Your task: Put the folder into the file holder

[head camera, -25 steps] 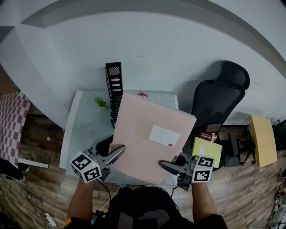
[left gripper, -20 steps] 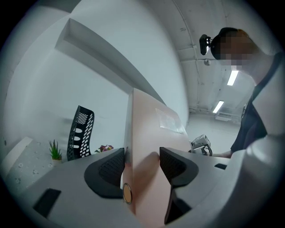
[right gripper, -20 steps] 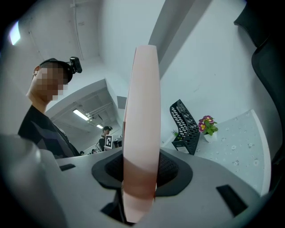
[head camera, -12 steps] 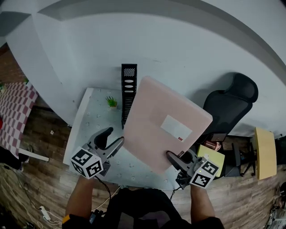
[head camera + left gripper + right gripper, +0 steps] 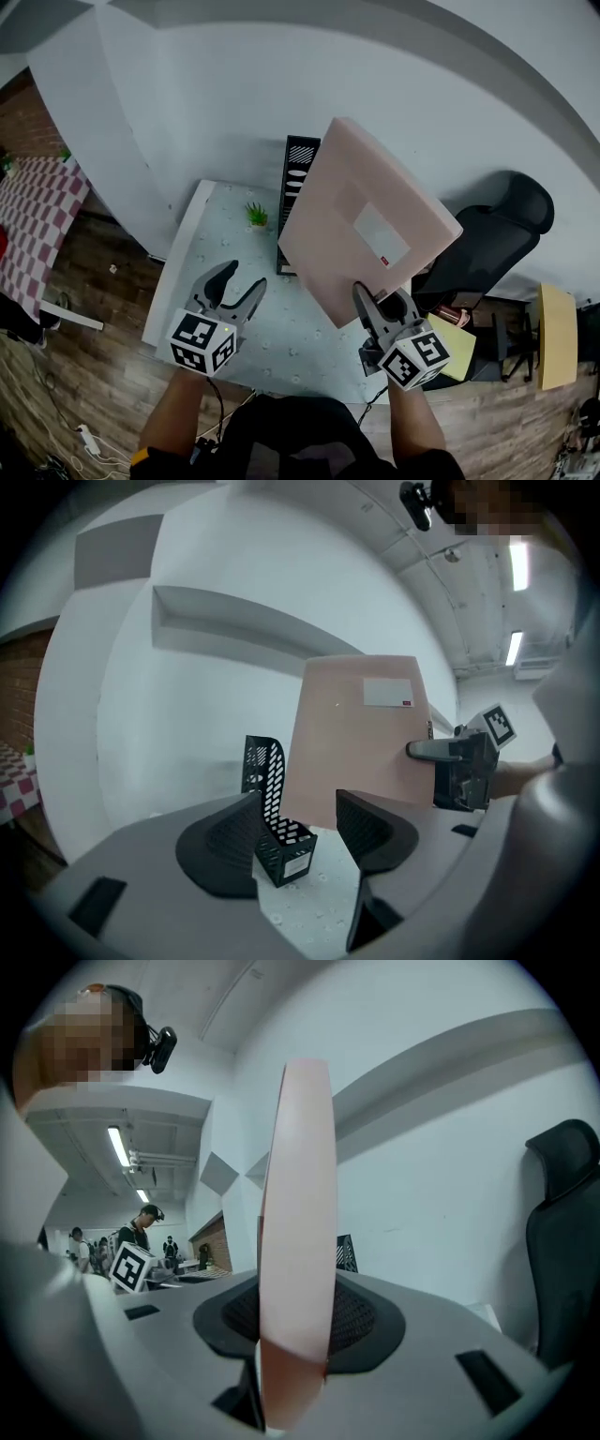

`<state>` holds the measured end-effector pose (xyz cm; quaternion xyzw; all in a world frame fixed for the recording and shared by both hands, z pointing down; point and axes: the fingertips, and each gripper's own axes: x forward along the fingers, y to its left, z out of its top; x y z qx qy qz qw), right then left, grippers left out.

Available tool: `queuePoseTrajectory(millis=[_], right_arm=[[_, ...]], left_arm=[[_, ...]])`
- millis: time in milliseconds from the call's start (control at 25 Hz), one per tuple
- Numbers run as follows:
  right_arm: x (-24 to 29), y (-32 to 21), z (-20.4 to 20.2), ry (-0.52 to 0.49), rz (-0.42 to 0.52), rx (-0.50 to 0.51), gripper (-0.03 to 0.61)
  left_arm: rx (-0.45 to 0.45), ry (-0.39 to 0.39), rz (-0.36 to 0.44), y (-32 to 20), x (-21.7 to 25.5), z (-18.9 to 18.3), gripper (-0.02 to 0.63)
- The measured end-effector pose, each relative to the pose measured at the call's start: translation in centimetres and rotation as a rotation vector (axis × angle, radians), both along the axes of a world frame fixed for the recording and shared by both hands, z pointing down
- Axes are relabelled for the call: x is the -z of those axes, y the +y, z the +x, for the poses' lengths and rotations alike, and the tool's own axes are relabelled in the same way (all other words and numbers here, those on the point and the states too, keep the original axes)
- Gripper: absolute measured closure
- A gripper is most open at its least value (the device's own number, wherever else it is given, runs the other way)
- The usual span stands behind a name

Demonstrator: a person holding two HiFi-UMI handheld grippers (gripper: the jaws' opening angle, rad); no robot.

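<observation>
As the head view shows, the pink folder (image 5: pixel 366 225) stands on edge in the air beside the black file holder (image 5: pixel 298 169), above the table (image 5: pixel 216 244). The right gripper (image 5: pixel 375 305) pinches its lower corner. In the left gripper view, the left gripper (image 5: pixel 298 808) gapes, holding nothing. In the right gripper view, the jaws have just squeezed tighter on the folder's thin edge. It looks light, stiff and smooth, so grip near that edge.
</observation>
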<state>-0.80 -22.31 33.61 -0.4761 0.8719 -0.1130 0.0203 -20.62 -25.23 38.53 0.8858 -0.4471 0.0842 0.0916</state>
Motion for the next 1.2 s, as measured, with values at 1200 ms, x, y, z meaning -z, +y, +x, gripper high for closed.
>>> queuePoseTrajectory(millis=[1200], right_arm=[[-2.3, -12.8, -6.4, 0.091, 0.141, -0.418, 0.414]], left_arm=[[0.082, -0.153, 0.006, -6.1, -3.3, -3.4, 0.358]])
